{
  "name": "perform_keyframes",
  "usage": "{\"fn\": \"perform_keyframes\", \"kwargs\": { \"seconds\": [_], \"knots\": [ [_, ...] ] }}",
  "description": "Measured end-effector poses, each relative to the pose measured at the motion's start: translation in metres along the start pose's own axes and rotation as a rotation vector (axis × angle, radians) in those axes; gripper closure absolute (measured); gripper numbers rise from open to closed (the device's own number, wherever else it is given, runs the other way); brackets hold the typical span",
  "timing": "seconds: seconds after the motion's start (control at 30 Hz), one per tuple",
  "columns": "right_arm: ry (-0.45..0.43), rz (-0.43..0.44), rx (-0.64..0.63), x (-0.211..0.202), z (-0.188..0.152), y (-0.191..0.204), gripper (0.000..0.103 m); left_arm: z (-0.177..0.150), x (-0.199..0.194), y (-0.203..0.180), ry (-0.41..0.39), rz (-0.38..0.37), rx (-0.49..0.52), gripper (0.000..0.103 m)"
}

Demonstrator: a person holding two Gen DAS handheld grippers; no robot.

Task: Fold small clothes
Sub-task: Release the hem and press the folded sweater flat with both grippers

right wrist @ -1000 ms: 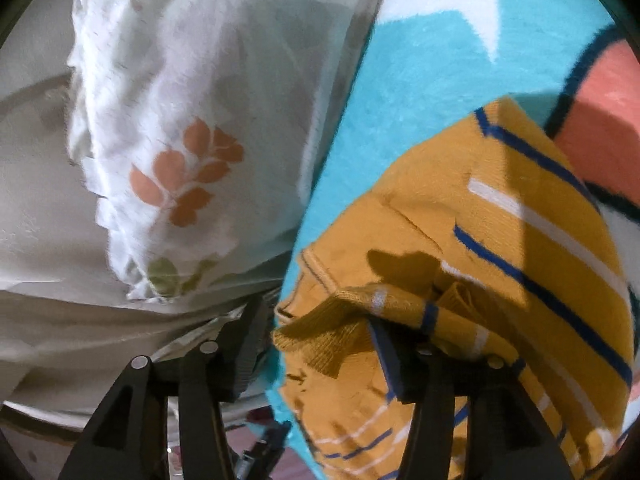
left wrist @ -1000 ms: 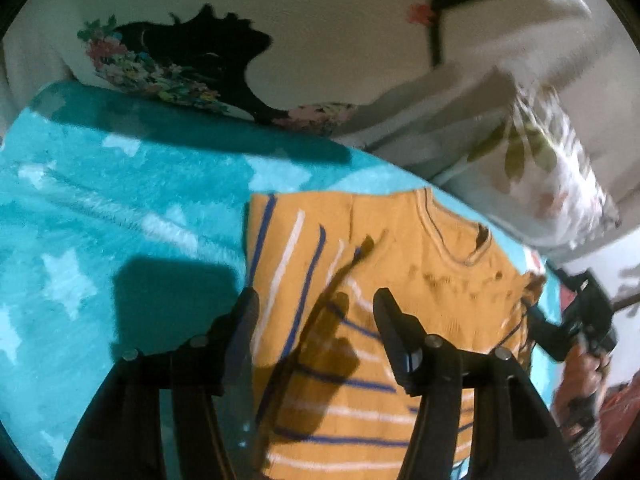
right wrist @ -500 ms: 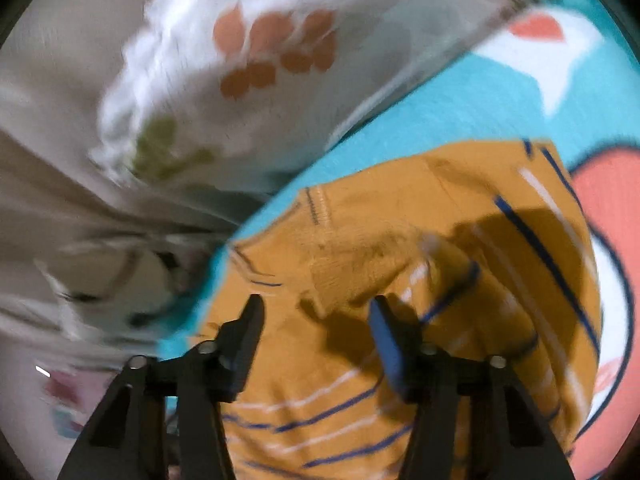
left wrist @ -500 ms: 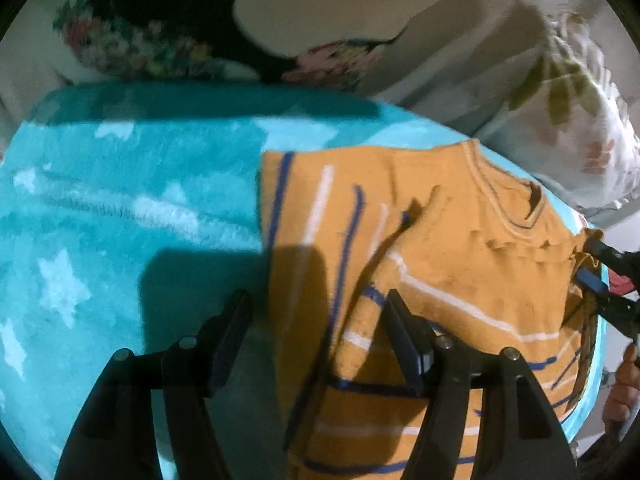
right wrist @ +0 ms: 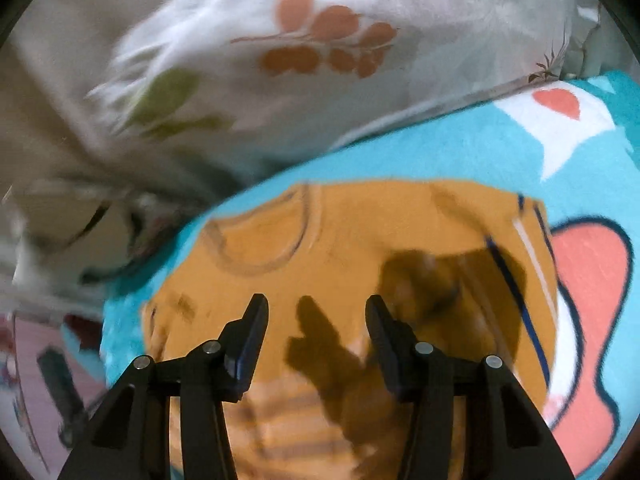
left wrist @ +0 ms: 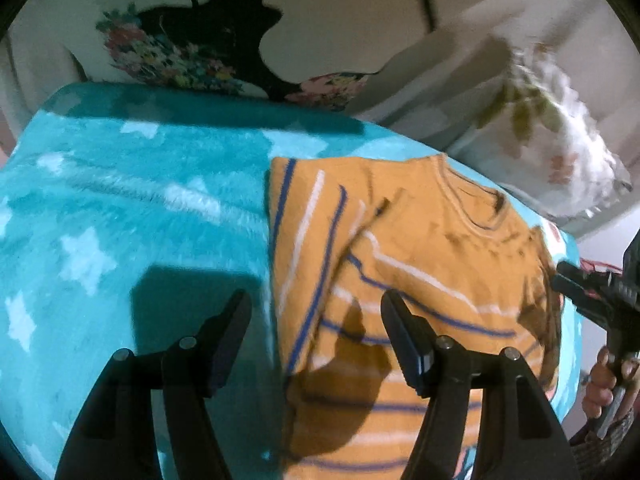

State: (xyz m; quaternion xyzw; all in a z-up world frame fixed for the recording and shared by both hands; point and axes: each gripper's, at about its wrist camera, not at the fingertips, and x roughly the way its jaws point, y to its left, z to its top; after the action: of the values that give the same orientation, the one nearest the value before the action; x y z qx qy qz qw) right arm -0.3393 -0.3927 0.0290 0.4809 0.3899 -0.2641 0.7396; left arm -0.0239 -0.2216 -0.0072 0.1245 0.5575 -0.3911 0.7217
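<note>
An orange child's sweater with blue and white stripes lies on a turquoise star blanket, both sleeves folded in over the body. My left gripper is open and empty, hovering above the sweater's left edge. My right gripper is open and empty, above the sweater just below its round neckline. The right gripper also shows at the right edge of the left wrist view, beside the sweater's right side.
A white pillow with a leaf print lies beyond the sweater's collar. A cream cushion with a black and floral print sits behind the blanket. The blanket has a coral shape to the sweater's right.
My right gripper has let go of the sleeve fold and pulled back above the sweater. The sleeve now lies flat. My left gripper has stayed open, shifting slightly.
</note>
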Motion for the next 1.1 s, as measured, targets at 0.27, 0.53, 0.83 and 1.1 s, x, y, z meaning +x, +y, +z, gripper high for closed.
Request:
{"fn": "perform_keyframes", "kwargs": {
  "seconds": [0.27, 0.53, 0.83, 1.1],
  "knots": [
    [0.151, 0.014, -0.044, -0.004, -0.085, -0.048, 0.049, -0.061, 0.015, 0.018, 0.051, 0.124, -0.060, 0.034],
    [0.082, 0.037, -0.034, -0.040, -0.093, -0.069, 0.050, -0.081, -0.031, 0.009, -0.031, 0.169, -0.129, 0.034],
    [0.031, -0.040, -0.131, -0.079, -0.125, -0.075, 0.048, -0.124, -0.090, -0.044, -0.128, 0.294, -0.050, 0.030],
    [0.045, -0.050, -0.234, -0.087, -0.155, -0.064, 0.047, -0.157, -0.113, -0.073, -0.160, 0.354, -0.003, 0.029]
  ]
}}
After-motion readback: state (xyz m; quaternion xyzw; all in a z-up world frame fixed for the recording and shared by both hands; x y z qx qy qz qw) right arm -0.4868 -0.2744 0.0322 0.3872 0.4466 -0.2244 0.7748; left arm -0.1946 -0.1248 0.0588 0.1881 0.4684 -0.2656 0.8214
